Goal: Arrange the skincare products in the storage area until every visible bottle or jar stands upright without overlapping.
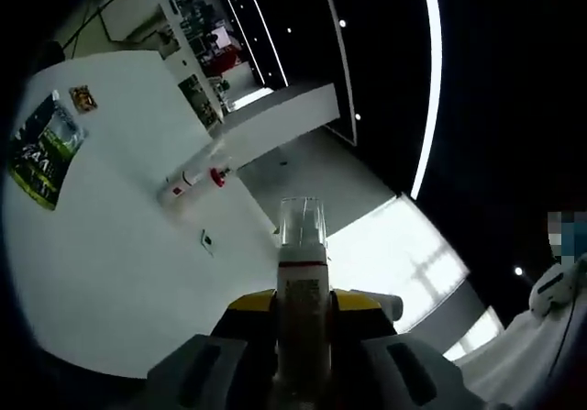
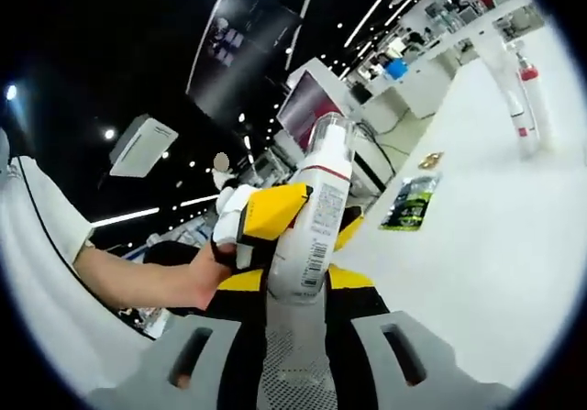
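Two grippers, the left gripper [image 1: 303,332] and the right gripper [image 2: 298,323], clamp one pump bottle [image 2: 314,217] above the white table [image 2: 477,245]; opposing pulls could twist it loose, dropping it toward the bottles [image 2: 525,103] beyond.

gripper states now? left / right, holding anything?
Left gripper: shut on the white pump bottle.
Right gripper: jaws close around the same white pump bottle; grip cannot be told.

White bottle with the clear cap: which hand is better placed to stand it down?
Probably left: the left gripper clamps the bottle mid-body, while the right gripper's jaws cover the base that must meet the table.
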`<action>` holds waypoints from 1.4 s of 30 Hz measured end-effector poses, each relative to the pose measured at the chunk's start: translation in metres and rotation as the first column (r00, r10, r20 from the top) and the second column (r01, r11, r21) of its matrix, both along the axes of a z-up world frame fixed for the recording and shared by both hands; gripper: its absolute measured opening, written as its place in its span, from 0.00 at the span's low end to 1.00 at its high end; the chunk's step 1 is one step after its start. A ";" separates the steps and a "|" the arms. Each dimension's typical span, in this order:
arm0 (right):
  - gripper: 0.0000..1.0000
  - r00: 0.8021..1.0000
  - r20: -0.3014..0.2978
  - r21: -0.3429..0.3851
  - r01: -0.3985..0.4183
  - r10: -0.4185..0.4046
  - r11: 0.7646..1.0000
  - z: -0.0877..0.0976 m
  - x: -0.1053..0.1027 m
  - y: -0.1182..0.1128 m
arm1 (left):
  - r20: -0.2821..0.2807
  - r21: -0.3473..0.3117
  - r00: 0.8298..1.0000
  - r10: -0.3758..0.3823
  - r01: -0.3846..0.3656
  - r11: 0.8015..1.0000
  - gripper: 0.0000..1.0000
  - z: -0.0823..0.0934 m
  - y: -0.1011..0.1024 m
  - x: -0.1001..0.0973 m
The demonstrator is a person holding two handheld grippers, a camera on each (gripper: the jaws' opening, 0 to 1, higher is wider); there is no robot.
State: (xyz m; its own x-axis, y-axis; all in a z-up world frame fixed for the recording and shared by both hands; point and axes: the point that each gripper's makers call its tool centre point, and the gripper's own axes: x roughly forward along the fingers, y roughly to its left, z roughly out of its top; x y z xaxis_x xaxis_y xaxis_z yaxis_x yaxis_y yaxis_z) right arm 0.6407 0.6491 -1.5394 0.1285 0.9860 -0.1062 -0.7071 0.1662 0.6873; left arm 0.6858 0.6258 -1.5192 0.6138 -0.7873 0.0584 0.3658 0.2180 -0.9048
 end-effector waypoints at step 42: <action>0.20 0.984 0.173 -0.207 0.071 -0.035 0.976 -0.026 0.011 -0.007 | 0.131 0.250 0.991 -0.021 -0.013 0.968 0.23 -0.024 -0.008 0.000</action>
